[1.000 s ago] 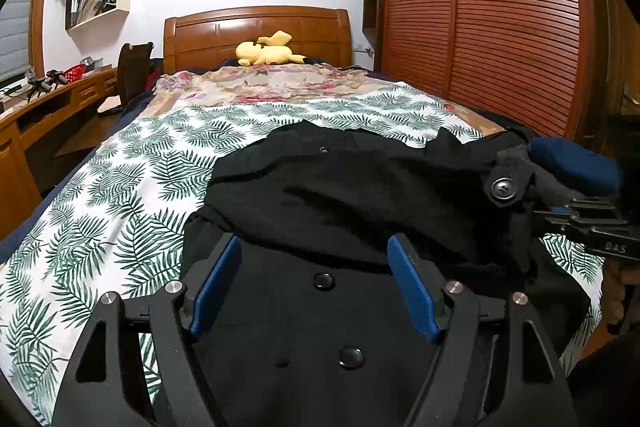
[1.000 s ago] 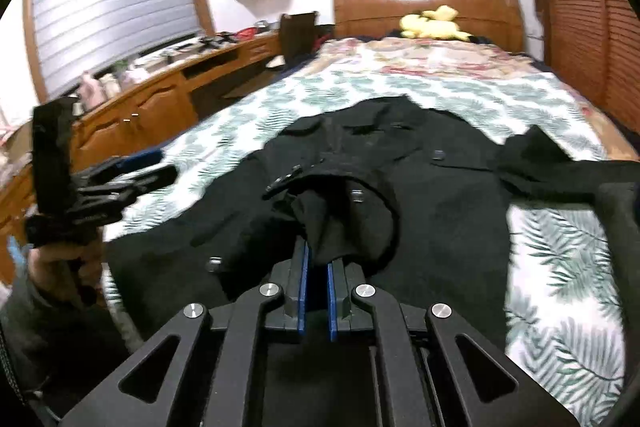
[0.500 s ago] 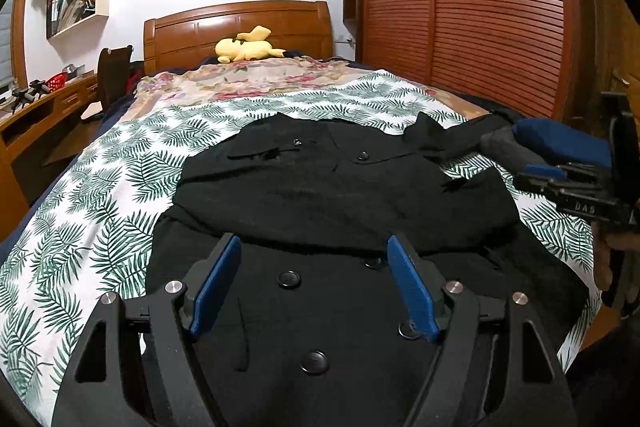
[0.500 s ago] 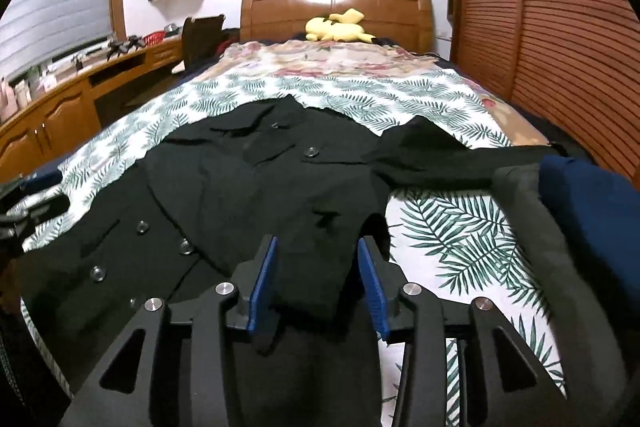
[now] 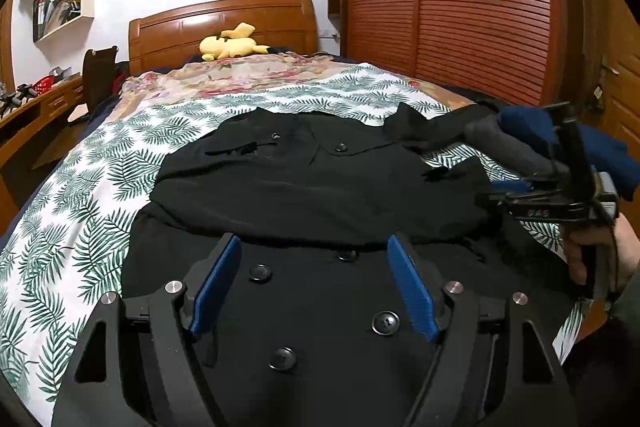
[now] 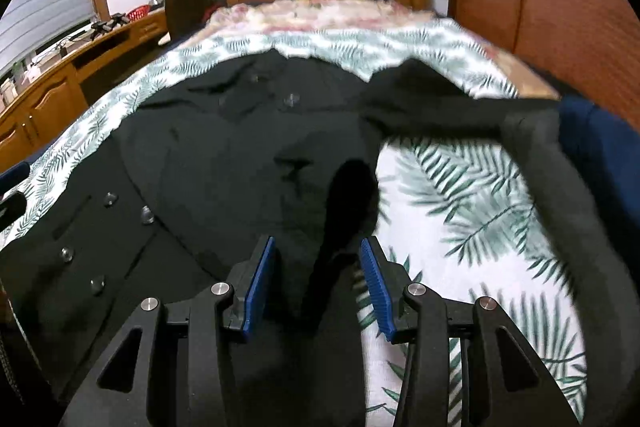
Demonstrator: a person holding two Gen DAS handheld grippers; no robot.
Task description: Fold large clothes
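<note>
A large black buttoned coat (image 5: 320, 187) lies flat on the palm-print bedspread (image 5: 80, 195), one side folded over its body. One sleeve (image 5: 432, 135) stretches off to the right. My left gripper (image 5: 313, 243) hovers open over the coat's lower front, between its buttons, holding nothing. The right gripper (image 6: 317, 243) is at the coat's right edge with its jaws apart. A loose ridge of black cloth (image 6: 344, 211) stands between the blue pads (image 6: 260, 275) without being pressed. In the left wrist view a hand holds the right gripper (image 5: 496, 193) at the far right.
Grey (image 5: 516, 151) and navy (image 5: 592, 143) clothes are piled at the bed's right edge. A yellow plush toy (image 5: 230, 45) lies by the wooden headboard (image 5: 224, 23). A slatted wardrobe (image 5: 460, 7) fills the right, and a desk (image 6: 60, 87) and chair (image 6: 186, 7) the left.
The right gripper held a raised flap of the coat, lowered it across the coat and opened; the cloth now lies slack. The left gripper stayed open and shifted slightly over the coat.
</note>
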